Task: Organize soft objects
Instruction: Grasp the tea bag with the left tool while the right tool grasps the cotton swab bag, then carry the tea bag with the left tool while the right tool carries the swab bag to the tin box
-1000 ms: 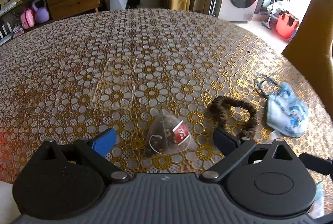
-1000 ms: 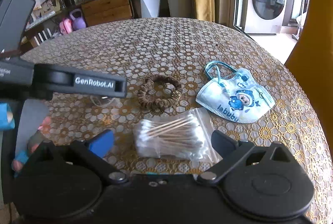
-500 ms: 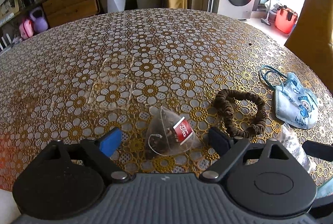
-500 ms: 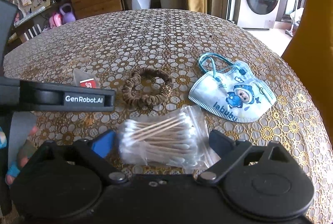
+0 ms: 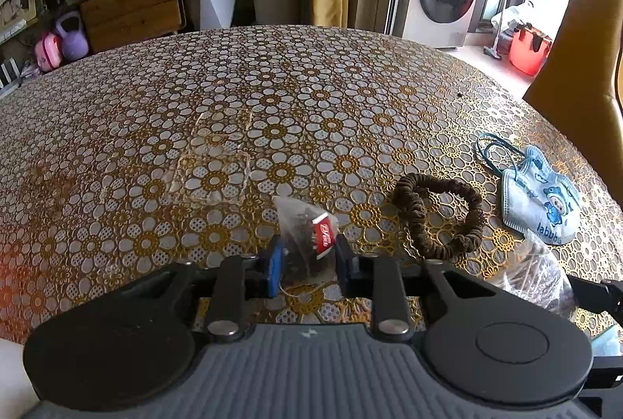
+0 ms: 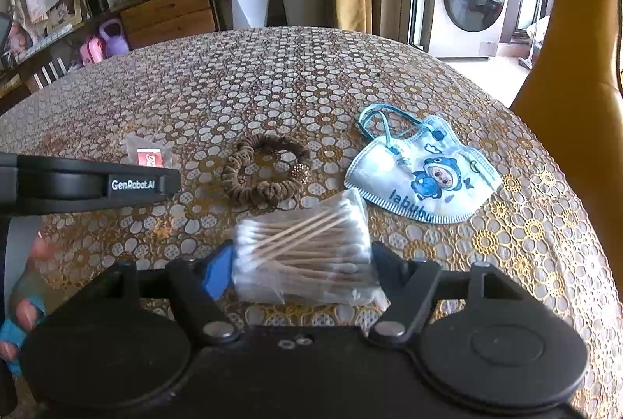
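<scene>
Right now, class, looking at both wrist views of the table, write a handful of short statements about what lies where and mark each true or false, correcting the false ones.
1. The tea bag sits between the left gripper pads, whose jaws are closing. True.
2. The bag of cotton swabs lies between the right gripper pads. True.
3. The brown scrunchie is stacked on the child's face mask. False: they lie apart on the flowered tablecloth, scrunchie to the mask's left.
4. The face mask is plain white. False: it shows a blue cartoon figure and lettering.
5. The tea bag carries a red tag. True.
</scene>
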### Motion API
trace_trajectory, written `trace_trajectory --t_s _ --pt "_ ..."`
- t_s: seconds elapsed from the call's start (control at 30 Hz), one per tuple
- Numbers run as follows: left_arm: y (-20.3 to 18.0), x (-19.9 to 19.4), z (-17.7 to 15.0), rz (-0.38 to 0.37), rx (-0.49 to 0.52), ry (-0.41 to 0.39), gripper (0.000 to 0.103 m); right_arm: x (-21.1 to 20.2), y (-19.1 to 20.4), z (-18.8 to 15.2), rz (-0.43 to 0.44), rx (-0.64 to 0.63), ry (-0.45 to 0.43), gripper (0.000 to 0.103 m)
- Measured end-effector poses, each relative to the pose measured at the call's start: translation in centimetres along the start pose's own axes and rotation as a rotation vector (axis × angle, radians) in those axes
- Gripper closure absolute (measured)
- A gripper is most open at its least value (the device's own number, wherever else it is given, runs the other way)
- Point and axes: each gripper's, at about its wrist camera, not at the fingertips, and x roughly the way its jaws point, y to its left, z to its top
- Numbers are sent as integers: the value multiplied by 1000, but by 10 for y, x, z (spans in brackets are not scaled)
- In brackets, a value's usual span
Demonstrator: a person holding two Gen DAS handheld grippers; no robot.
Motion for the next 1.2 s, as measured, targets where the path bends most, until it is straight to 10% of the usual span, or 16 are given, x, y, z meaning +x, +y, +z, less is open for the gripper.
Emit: trace_trajectory --t_s 1.2 --pt "75 -208 -43 -208 30 -49 79 -203 99 -25 136 -104 -147 31"
